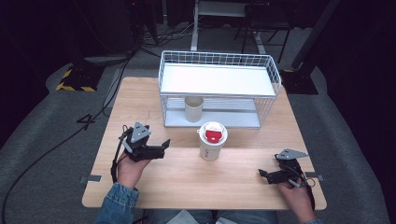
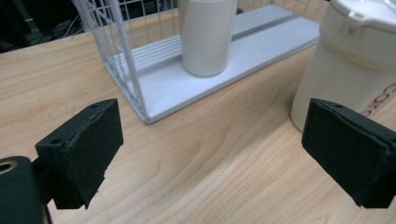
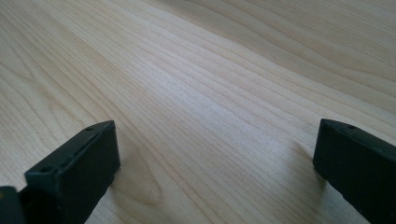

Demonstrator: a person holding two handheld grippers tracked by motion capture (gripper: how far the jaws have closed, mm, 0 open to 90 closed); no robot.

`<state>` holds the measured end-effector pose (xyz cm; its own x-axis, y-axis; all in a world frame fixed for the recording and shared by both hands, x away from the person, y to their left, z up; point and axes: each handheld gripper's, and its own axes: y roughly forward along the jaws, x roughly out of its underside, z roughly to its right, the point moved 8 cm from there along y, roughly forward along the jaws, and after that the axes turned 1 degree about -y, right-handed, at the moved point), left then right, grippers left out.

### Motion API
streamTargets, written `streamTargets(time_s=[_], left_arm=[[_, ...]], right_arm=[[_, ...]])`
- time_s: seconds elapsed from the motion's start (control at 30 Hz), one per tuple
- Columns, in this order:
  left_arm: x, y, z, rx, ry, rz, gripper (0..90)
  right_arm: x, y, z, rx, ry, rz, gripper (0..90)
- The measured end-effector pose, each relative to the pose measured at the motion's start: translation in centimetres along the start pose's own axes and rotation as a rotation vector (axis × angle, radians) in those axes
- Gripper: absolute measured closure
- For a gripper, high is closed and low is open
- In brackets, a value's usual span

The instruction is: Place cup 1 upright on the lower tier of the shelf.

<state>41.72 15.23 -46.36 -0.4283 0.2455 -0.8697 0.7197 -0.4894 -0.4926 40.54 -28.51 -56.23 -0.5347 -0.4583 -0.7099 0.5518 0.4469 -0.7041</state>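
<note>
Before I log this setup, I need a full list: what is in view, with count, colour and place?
Table: one, light wood, centre.
Wire rack: one, white, two shelves, at the table's far side.
Plain cup: one, cream, upright on the rack's lower shelf.
Lidded cup: one, white with a red mark on its lid, on the table in front of the rack.
Left gripper: one, black, open, left of the lidded cup, apart from it.
Right gripper: one, black, open, low over the table's near right.
</note>
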Motion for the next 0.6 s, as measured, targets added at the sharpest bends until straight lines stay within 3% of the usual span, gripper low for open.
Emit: streamTargets(time_s=[0.13,0.2,0.27,0.6], left_arm=[[1.2,-0.7,-0.4,-0.014,-0.009,-0.020,6.0],[1.7,-1.0,-0.5,-0.027,0.004,-0.048,5.5],[2.1,-1.4,-0.5,-0.033,0.019,-0.045,5.6],[5.5,-1.5,-1.2,-0.035,-0.036,-0.105,5.5]], right_arm=[[0.0,0.0,0.0,0.004,0.001,-0.001,0.6],[0.0,0.0,0.0,0.003,0.001,-0.001,0.6],[0.0,0.0,0.0,0.003,0.001,-0.001,0.6],[0.0,0.0,0.0,0.013,0.011,-0.001,0.7]])
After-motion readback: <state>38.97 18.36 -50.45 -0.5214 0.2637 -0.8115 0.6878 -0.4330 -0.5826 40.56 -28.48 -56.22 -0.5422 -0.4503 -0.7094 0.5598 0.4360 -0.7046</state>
